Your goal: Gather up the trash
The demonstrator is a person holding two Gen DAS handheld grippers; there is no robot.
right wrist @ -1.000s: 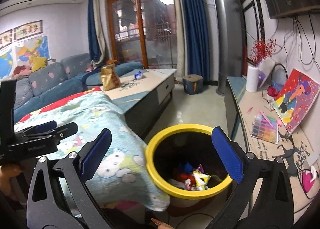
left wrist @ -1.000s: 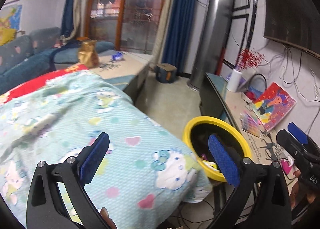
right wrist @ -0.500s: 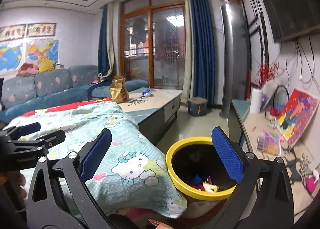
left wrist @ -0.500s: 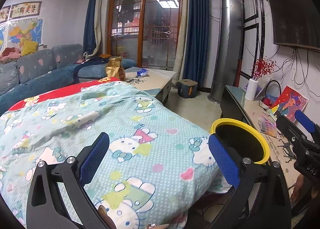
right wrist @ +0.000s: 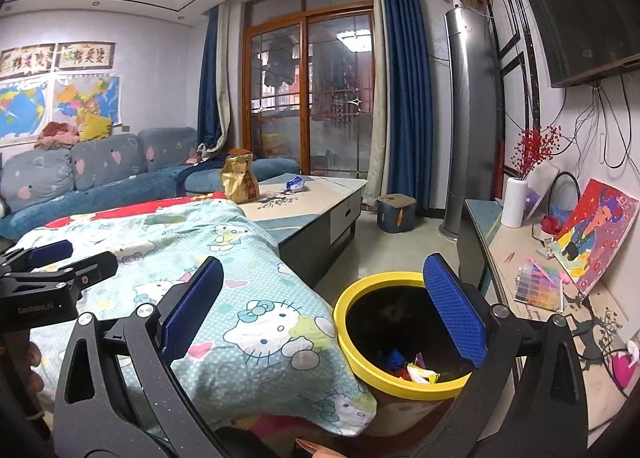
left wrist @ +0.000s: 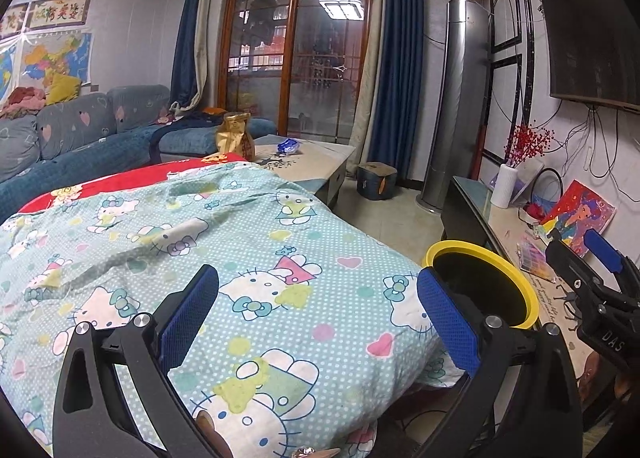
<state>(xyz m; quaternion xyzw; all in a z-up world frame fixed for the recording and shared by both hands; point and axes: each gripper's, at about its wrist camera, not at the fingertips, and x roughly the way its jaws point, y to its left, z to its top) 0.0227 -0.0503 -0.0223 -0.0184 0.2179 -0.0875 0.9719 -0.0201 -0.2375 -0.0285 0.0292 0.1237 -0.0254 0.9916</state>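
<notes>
Trash still lies out: on the tabletop [right wrist: 320,198] beyond the Hello Kitty quilt [right wrist: 248,298] I see a golden snack bag [right wrist: 239,178] and a blue wrapper [right wrist: 295,184], well apart from my yellow-rimmed bin [right wrist: 360,362], which already holds several wrappers [right wrist: 404,364]. Both left tongs [left wrist: 316,310] and right tongs [right wrist: 320,302] gape wide, carrying nothing. I judge the job partly done.
</notes>
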